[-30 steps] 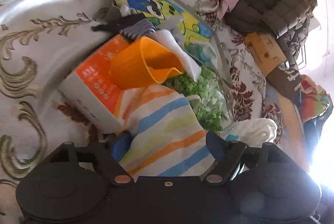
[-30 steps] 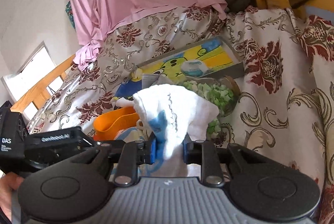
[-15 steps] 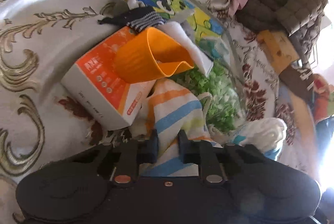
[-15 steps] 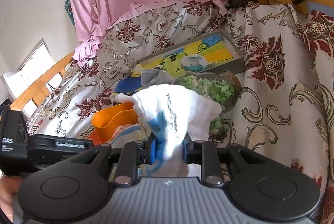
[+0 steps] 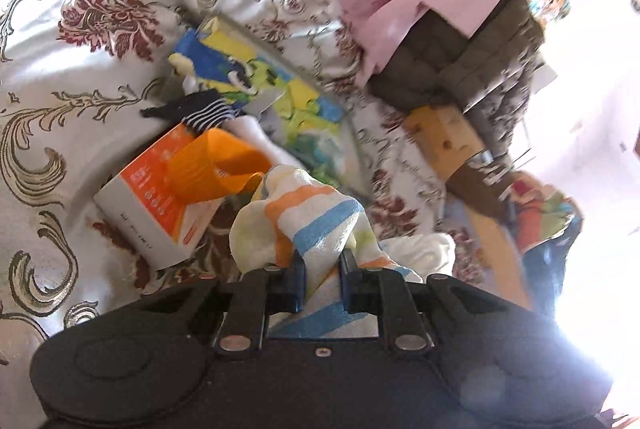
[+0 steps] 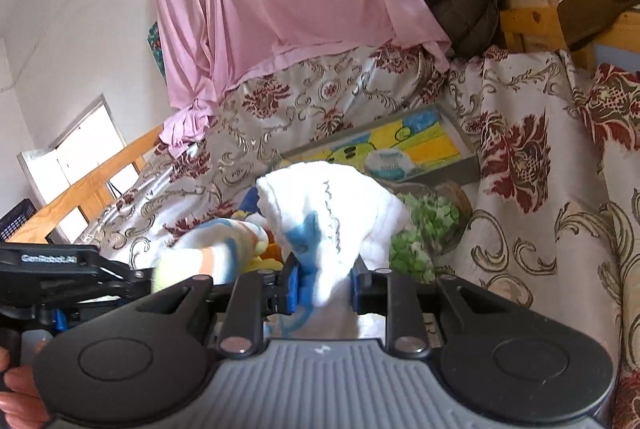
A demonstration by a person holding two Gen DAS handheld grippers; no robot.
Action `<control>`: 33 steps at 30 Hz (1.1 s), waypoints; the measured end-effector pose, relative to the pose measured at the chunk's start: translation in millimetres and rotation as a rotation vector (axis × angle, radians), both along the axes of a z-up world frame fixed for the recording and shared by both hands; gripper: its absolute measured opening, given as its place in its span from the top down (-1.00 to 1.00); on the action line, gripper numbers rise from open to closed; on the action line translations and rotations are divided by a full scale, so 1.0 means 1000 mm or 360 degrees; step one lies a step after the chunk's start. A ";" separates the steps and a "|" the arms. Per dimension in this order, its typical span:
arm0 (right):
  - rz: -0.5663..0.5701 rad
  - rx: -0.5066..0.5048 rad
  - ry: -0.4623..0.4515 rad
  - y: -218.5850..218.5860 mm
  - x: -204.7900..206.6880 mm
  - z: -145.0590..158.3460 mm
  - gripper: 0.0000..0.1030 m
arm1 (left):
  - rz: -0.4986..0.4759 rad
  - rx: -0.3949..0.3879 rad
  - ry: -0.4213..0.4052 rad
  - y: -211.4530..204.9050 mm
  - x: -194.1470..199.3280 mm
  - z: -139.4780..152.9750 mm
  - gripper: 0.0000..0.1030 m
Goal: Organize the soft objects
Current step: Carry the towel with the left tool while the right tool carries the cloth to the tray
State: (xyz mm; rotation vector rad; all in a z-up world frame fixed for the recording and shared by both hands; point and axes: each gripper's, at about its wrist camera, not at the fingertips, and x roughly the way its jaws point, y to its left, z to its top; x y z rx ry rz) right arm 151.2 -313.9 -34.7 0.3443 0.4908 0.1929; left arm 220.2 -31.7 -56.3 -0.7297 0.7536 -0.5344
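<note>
Two claws each hold one soft item above the bed. Left claw [image 5: 322,283]: jaws narrow, pinched on the striped cloth [image 5: 308,217], which bunches up and forward from the pads and hangs behind them toward the camera. Right claw [image 6: 322,285]: jaws narrow, pinched on the white cloth [image 6: 332,205], which stands up out of the pads as a folded peak with blue marks. In the right view the left claw sits just beside and to the left, lower in frame, its striped cloth blurred. The relation that governs the next move: both cloths are clear of the pile, and the pile lies ahead of and below both claws, so any set-down means travel forward and down. Just beyond the left claw lie the orange-and-white box [image 5: 152,197] and the orange cup [image 5: 212,165], the cup resting on the box. Beyond these is the striped sock [image 5: 196,113], then the cartoon tray [image 5: 256,85]. Beyond the right claw lies a bag of green pieces [image 6: 424,229], partly hidden by the white cloth. Farther off, a pink sheet [image 6: 288,9] drapes the bed head. Hidden: the lower ends of both cloths and the bed surface beneath them. No destination for the cloths can be identified. Glare washes out the right edge of the left view.
</note>
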 end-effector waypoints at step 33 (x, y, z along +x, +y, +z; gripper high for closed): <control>-0.0326 0.0018 -0.0236 -0.051 0.192 0.011 0.46 | 0.0086 0.0138 -0.0339 -0.081 0.194 0.046 0.65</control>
